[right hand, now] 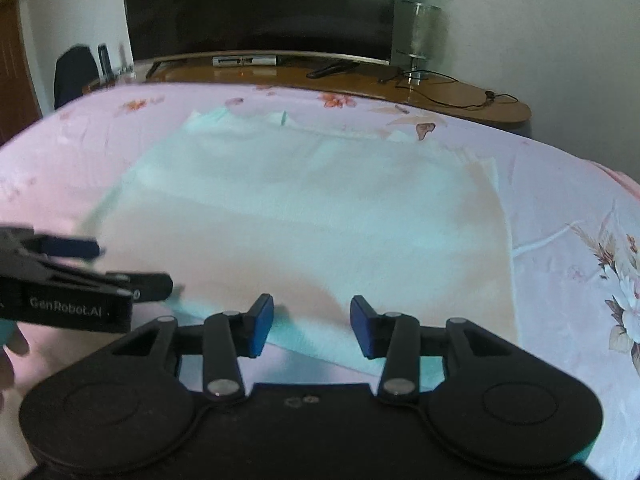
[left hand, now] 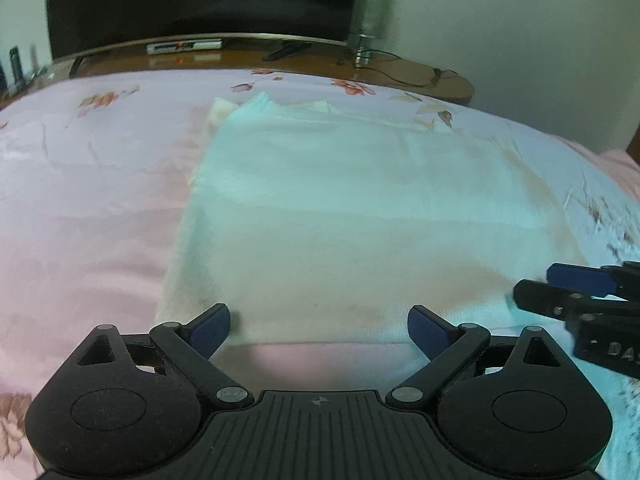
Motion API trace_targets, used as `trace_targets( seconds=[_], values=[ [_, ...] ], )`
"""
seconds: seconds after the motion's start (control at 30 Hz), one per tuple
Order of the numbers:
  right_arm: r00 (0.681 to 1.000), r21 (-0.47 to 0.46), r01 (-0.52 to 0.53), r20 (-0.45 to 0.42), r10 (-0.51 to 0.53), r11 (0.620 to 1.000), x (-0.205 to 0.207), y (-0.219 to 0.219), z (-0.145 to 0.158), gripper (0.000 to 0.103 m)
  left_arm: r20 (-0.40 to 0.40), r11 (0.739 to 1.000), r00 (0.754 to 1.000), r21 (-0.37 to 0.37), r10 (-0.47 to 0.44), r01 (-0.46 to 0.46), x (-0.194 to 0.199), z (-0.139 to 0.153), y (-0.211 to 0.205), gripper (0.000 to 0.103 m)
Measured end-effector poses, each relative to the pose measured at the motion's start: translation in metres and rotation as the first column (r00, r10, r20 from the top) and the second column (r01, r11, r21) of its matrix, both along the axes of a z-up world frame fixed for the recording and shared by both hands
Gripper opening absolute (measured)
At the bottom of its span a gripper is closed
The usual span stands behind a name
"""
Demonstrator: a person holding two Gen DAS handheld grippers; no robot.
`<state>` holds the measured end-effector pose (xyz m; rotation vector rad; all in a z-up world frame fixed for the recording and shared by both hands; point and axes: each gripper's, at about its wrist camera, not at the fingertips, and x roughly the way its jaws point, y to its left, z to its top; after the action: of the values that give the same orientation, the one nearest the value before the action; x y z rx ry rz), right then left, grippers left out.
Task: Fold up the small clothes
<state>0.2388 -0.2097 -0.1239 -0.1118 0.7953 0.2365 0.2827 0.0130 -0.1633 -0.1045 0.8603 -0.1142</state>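
Centrally, a pale mint-white garment point(left hand: 360, 216) is laid flat on a bed, spread over a pink floral bedsheet point(left hand: 80, 208). Faint creases are seen across its middle; its far edge is rumpled, with small peaks of cloth raised there. Detail is blurred in both views.

At the garment's near edge, the left hand-held gripper point(left hand: 319, 330) is held with its jaws spread wide, nothing between them. One blue fingertip point(left hand: 211, 330) is seen at the near-left corner of the garment, the other over the near hem; contact with the cloth cannot be told.

Further along the same near edge, toward the garment's right side, the right hand-held gripper point(right hand: 312, 326) is positioned, likewise released, its jaws parted less widely and nothing gripped. Its blue pads point(right hand: 260, 326) are seen over the hem.

Each gripper is caught at the margin of the other's view, side by side along the near hem and somewhat apart.

Beyond the garment's far edge, past the end of the bed, a brown wooden surface point(right hand: 460, 98) is noted. On it a dark television point(right hand: 256, 4) is stood, with a clear glass vessel point(right hand: 420, 36) to its right and a black cable point(right hand: 452, 88) trailed nearby. A pale wall point(right hand: 540, 32) is seen behind.
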Motion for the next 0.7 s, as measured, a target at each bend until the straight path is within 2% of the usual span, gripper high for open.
trace_targets(
  seconds=[0.13, 0.2, 0.33, 0.4, 0.53, 0.63, 0.7],
  values=[
    [1.000, -0.002, -0.032, 0.001, 0.032, 0.999, -0.004, 0.006, 0.021, 0.046, -0.067, 0.997, 0.997, -0.053, 0.044, -0.048, -0.002, 0.004, 0.013, 0.095],
    [0.998, -0.012, -0.060, -0.002, 0.060, 0.998, -0.005, 0.012, 0.035, 0.046, -0.095, 0.991, 0.993, -0.106, 0.068, -0.078, -0.006, 0.006, 0.022, 0.095],
    [0.991, -0.067, -0.132, 0.022, 0.133, 0.989, 0.001, 0.027, 0.074, 0.049, -0.126, 0.973, 0.986, -0.187, 0.109, -0.132, -0.012, 0.009, 0.035, 0.095],
    [0.985, -0.092, -0.165, 0.031, 0.169, 0.982, 0.008, 0.036, 0.092, 0.051, -0.146, 0.957, 0.979, -0.234, 0.141, -0.173, -0.014, 0.007, 0.041, 0.095],
    [0.980, -0.112, -0.186, 0.053, 0.192, 0.976, 0.033, 0.050, 0.104, 0.055, -0.185, 0.900, 0.959, -0.344, 0.215, -0.268, -0.017, -0.004, 0.054, 0.095],
    [0.990, -0.065, -0.130, 0.044, 0.133, 0.989, 0.055, 0.048, 0.081, 0.057, -0.207, 0.836, 0.938, -0.429, 0.278, -0.343, -0.022, -0.019, 0.065, 0.095],
    [0.996, -0.003, -0.087, 0.020, 0.087, 0.996, 0.064, 0.041, 0.059, 0.056, -0.190, 0.802, 0.935, -0.482, 0.298, -0.353, -0.026, -0.028, 0.070, 0.095]
  ],
)
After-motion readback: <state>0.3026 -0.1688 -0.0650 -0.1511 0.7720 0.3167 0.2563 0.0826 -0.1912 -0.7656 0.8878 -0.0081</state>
